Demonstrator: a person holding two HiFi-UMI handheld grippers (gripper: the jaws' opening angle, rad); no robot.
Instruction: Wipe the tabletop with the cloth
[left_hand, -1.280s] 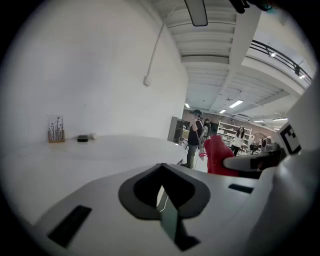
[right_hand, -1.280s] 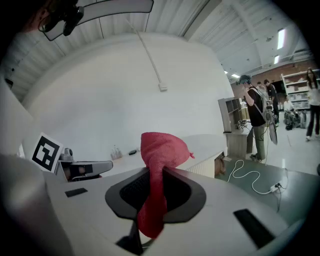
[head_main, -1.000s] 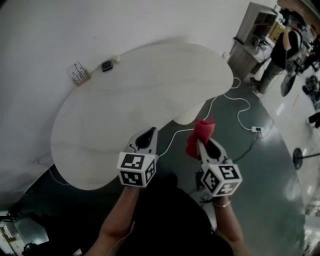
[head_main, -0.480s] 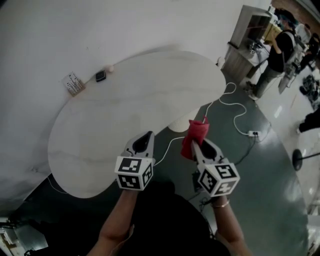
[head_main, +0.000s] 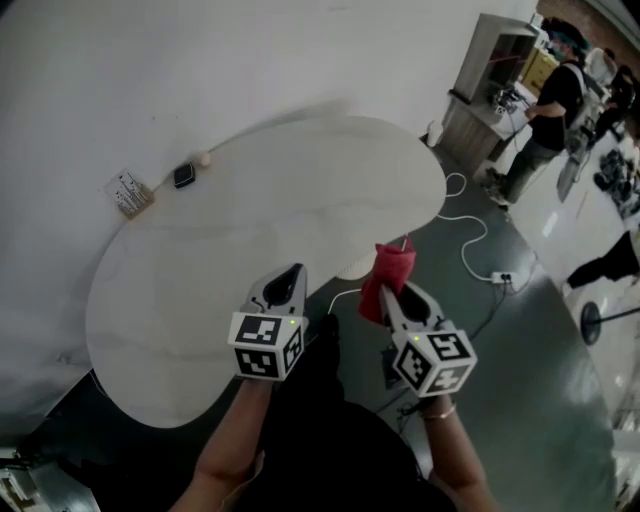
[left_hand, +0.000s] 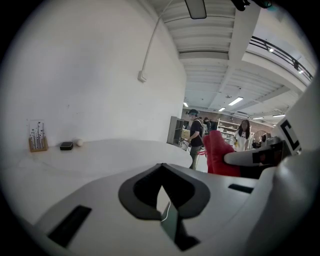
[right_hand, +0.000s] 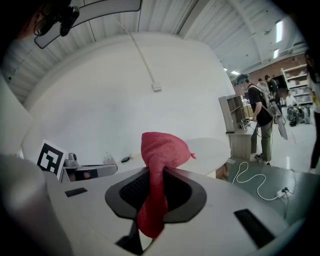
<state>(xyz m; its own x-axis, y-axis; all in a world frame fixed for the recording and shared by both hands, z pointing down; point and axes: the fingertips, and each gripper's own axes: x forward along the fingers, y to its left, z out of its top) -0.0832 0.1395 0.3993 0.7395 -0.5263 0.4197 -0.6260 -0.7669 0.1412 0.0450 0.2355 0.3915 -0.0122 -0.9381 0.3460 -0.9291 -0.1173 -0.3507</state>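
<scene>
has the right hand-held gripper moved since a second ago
Yes, a little. Judged against the white table, the right hand-held gripper has come forward, nearer its front edge. The red cloth stays clamped and hangs over the floor, not the tabletop.

Cloth: red fabric, nubby terry-like pile, matt, soft folds. Tabletop: white, smooth, matt. Left gripper, right gripper: smooth pale plastic shells, dark matt jaw linings, finely textured on right one. Floor: dark green, smooth, glossy, reflecting light.
</scene>
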